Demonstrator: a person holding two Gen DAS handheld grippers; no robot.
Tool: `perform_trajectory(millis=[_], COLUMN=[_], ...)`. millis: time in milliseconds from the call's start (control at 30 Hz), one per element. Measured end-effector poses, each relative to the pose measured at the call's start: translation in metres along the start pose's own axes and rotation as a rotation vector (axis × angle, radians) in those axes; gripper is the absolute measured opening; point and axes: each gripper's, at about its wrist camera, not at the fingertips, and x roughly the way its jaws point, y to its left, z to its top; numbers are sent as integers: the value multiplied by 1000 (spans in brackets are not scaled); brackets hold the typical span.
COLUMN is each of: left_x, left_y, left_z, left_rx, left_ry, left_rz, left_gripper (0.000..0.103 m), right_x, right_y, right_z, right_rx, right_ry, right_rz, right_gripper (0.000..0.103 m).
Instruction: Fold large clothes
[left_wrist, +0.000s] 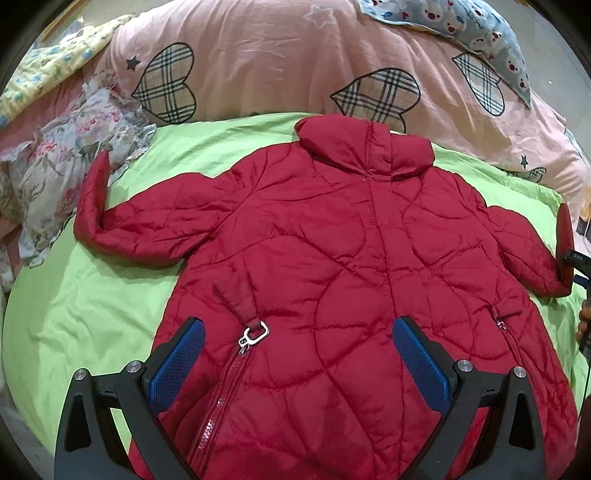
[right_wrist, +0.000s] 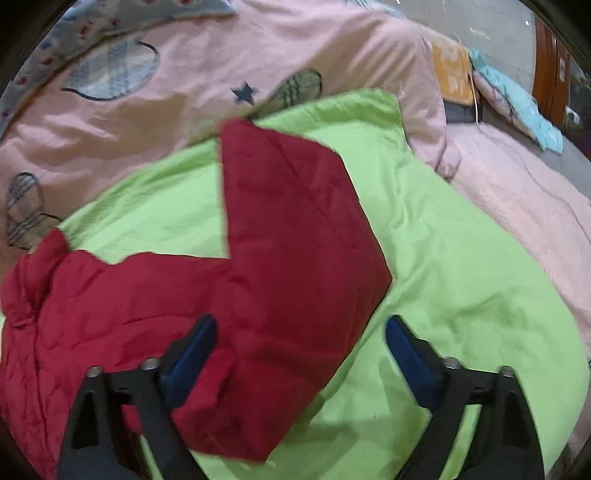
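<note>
A red quilted jacket (left_wrist: 332, 240) lies spread flat on a green sheet (left_wrist: 92, 314), collar (left_wrist: 369, 147) at the far side and both sleeves out to the sides. The left sleeve (left_wrist: 129, 229) bends upward at the cuff. My left gripper (left_wrist: 299, 328) hovers open over the jacket's lower front, beside a silver zipper pull (left_wrist: 255, 334), with nothing pinched. In the right wrist view the right sleeve (right_wrist: 295, 229) is bent at the elbow. My right gripper (right_wrist: 301, 325) stands open over it, left finger above the red fabric, right finger above the green sheet (right_wrist: 461, 277).
A pink duvet (left_wrist: 277, 55) with plaid hearts is bunched behind the jacket. A floral cloth (left_wrist: 66, 155) lies at the left, a blue printed blanket (left_wrist: 480, 33) at the back right. A pink bed surface (right_wrist: 517, 206) lies beyond the sheet's right edge.
</note>
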Motion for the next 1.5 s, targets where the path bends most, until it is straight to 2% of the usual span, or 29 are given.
perform_trajectory(millis=[67,100,167,267,400,500,700,833,933,1167,1333,1433,1500], left_x=[4,6,11,19,25,27,24,27,34,58,104,144,168], left_y=[0,1,2,5,7,11,28,49,66,99,115,124,128], left_z=[0,0,0,1,2,5,11,16,22,43,64,77,86], left_rx=[8,8,1,-12,-15,-27,-70,-136,-202,-308,-364,-412,-435], left_ry=[0,2,8,22,40,50,38,46,66,84,138,198,225], left_rz=[2,3,1,-9,-46,-94,-176,-234,-297,-440,-501,-521,-541], left_gripper=[102,102,101,101,101,101,101,101,101,101,101,101,97], right_x=[9,9,4,-7,-32,-58,-104,-119,-115,-86,-77,-83,-84], right_y=[-4,-4,-2,4,20,43,126,195,241,317,347,353,356], right_z=[-1,-2,-4,-7,-11,-13,-24,-45,-71,-129,-160,-166,-169], right_rx=[12,12,9,15,0,-33,-189,-355,-450,-603,-696,-722,-734], right_ry=[16,12,-4,-27,-77,-119,-153,-142,-114,-31,-8,-30,-35], right_rz=[10,11,18,70,164,284,481,562,586,591,630,643,642], right_gripper=[59,54,34,21,19,18,18,18,18,18,19,22,23])
